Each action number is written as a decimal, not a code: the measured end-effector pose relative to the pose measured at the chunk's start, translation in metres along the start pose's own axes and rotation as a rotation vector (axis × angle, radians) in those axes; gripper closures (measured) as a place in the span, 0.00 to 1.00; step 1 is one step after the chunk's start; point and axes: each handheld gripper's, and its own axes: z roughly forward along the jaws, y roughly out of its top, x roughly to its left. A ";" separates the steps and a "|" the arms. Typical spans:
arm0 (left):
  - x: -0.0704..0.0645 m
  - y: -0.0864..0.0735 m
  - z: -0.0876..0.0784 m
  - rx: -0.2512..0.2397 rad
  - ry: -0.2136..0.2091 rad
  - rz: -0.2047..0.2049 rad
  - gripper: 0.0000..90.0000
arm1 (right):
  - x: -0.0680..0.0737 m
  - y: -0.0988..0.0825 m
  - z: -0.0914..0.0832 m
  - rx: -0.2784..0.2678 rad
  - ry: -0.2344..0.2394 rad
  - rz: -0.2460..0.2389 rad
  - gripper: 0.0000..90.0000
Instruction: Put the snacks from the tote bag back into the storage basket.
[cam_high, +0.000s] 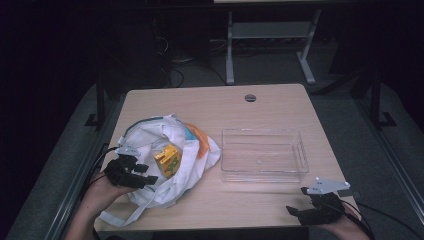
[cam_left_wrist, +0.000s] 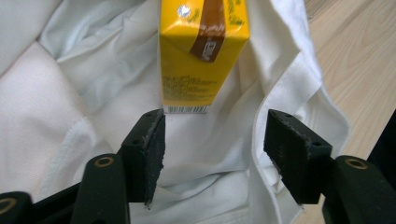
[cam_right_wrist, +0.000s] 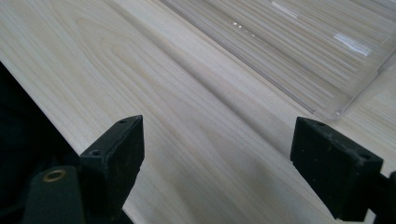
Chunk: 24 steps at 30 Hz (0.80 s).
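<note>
Yellow cartons: one (cam_left_wrist: 204, 51), lying in the white bag (cam_high: 150, 150) (mouth open), just ahead of the left gripper (cam_left_wrist: 212, 140).
Left gripper: jaws apart, gripping nothing.
Right gripper (cam_right_wrist: 217, 158): jaws wide, over bare table (cam_right_wrist: 140, 70).
Clear bins: one (cam_high: 263, 155), beside the bag.

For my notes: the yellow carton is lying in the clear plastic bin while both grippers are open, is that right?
Not quite: the yellow carton lies in the white cloth bag, not the clear plastic bin, as the high view shows. Left gripper and right gripper are open.
</note>
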 end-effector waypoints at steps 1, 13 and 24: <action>-0.001 0.002 -0.001 0.006 0.002 0.004 0.41 | 0.000 0.000 0.000 -0.001 0.001 -0.001 0.19; 0.000 0.034 -0.013 0.068 0.056 0.005 0.32 | 0.000 0.001 0.000 -0.009 0.008 0.002 0.19; 0.000 0.065 -0.006 0.086 0.042 0.027 0.29 | -0.001 0.000 -0.001 -0.012 -0.003 0.011 0.19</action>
